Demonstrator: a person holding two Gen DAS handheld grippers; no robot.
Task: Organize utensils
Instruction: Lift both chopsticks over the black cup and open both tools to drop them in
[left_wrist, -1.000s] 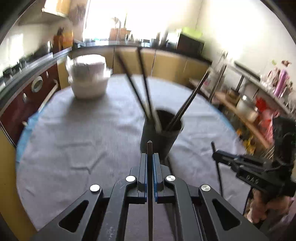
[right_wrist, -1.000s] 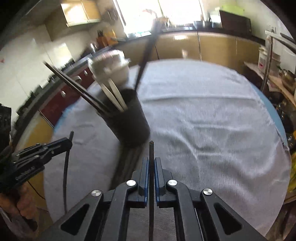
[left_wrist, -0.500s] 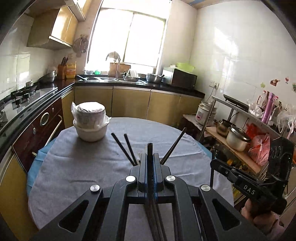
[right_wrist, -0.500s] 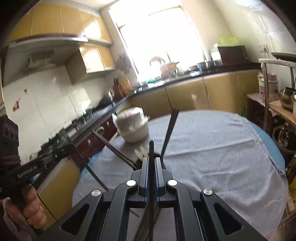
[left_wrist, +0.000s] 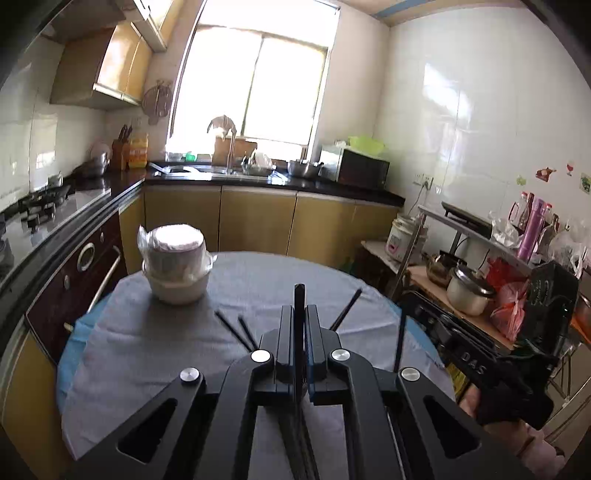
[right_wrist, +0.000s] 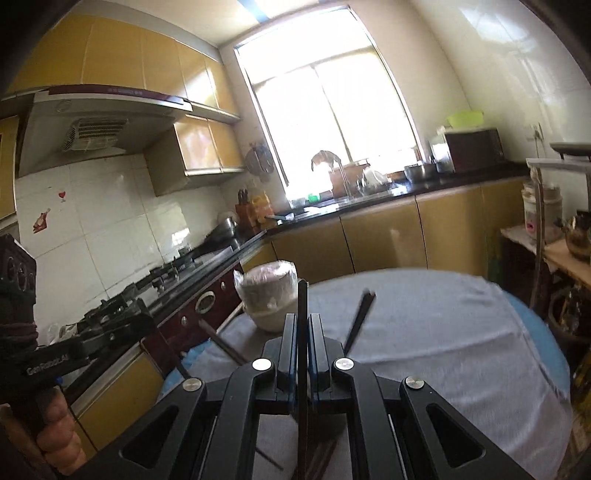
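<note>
Left wrist view: two handheld grippers, each clamping one dark chopstick, raised above a round grey-clothed table (left_wrist: 258, 284).

The left gripper (left_wrist: 299, 317) pinches a chopstick (left_wrist: 298, 295); the right gripper (right_wrist: 303, 321) grips another chopstick (right_wrist: 303, 295). More chopsticks (left_wrist: 236, 328) poke up just beyond the fingers.

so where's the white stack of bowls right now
In the left wrist view the wrapped bowl stack sits on the grey-clothed round table, far left, nearest the oven, beyond the dark chopsticks.
</note>
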